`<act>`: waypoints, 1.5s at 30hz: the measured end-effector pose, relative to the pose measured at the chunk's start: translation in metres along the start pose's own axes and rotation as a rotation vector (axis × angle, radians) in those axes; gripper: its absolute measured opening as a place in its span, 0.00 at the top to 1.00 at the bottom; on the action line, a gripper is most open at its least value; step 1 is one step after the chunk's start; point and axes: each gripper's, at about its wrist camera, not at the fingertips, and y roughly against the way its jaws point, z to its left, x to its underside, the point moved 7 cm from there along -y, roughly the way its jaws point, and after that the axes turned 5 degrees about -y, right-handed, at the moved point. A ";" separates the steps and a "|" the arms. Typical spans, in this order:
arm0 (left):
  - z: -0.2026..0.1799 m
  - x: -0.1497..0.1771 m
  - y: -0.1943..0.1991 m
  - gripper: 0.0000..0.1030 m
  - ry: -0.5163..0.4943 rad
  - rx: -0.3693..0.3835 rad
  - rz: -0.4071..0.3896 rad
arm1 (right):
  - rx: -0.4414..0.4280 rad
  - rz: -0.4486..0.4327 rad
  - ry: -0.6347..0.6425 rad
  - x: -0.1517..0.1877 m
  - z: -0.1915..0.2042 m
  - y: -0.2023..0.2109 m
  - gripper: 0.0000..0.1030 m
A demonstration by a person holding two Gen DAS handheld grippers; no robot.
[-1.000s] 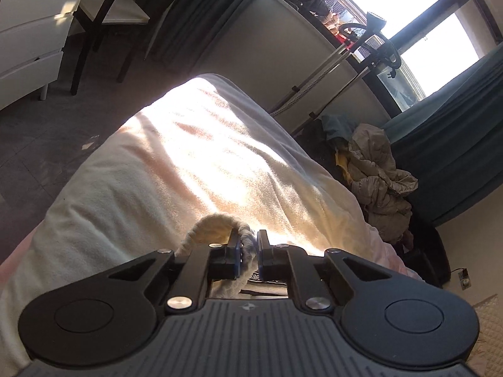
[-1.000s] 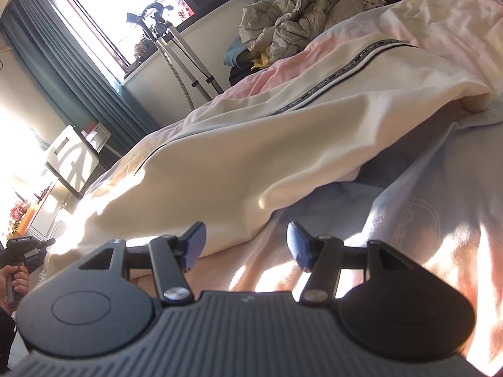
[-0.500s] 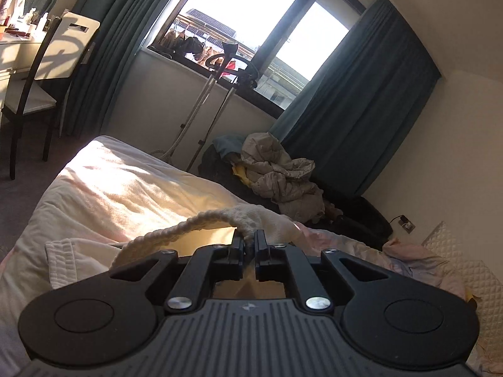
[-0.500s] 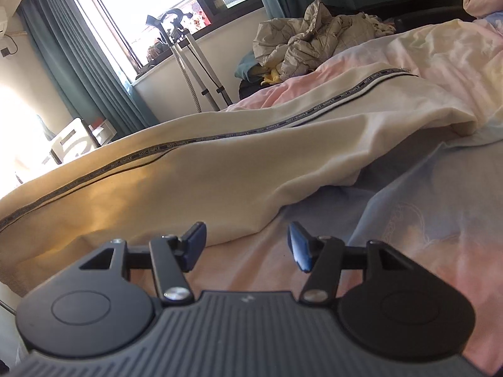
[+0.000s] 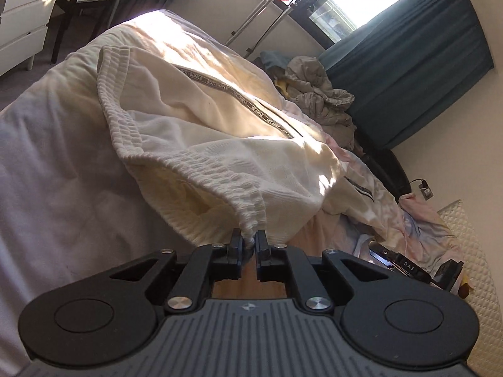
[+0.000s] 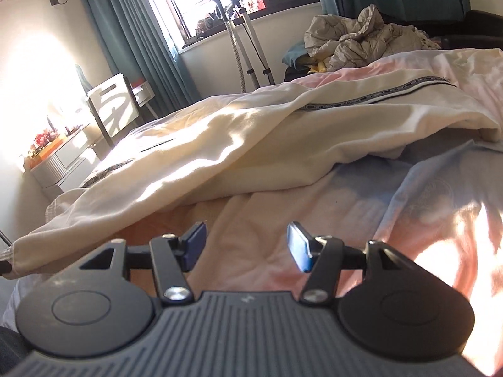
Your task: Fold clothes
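Cream trousers of soft, finely ribbed cloth fill the middle of the left wrist view, lying across a bed with pale, lightly creased sheets. Their gathered elastic waistband curves in a wide loop from upper left down to lower centre, and a dark woven tape with small lettering runs along one leg. The left gripper sits at lower centre, pointing forward, its jaws pinched narrow on the waistband's edge, which rises from them in a bunched fold.

In the right wrist view the same trousers stretch across the middle of the frame, smooth and sunlit. The right gripper sits at lower centre just above the pink and blue bedding, jaws spread wide with blue pads, holding nothing.

A crumpled grey quilted jacket is heaped at upper right, beyond the bed. Teal curtains hang at the window.
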 end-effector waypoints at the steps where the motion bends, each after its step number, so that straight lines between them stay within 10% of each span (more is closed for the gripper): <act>1: 0.003 0.002 -0.001 0.90 0.011 -0.006 0.013 | -0.002 0.002 0.009 0.002 0.004 0.000 0.43; 6: 0.013 0.011 -0.005 0.83 0.050 -0.034 0.061 | -0.012 0.008 -0.005 0.003 0.002 -0.002 0.43; 10: 0.032 0.017 -0.001 0.44 0.101 -0.038 0.060 | -0.022 0.012 -0.046 0.002 -0.003 -0.003 0.43; 20: 0.100 -0.038 0.014 0.42 0.221 -0.077 -0.140 | 0.001 0.040 -0.043 0.005 -0.004 -0.018 0.43; 26: 0.147 -0.111 0.002 0.42 0.367 -0.063 -0.314 | 0.022 0.068 -0.026 0.010 -0.004 -0.031 0.43; 33: 0.170 -0.159 -0.058 0.44 0.413 0.002 -0.257 | 0.012 0.100 -0.021 0.010 0.000 -0.050 0.43; 40: 0.155 -0.205 -0.093 0.90 0.290 -0.049 -0.273 | 0.016 0.111 -0.062 0.005 -0.005 -0.064 0.43; 45: 0.122 -0.264 -0.081 0.90 0.162 -0.102 -0.386 | 0.029 0.081 -0.107 -0.003 -0.014 -0.061 0.43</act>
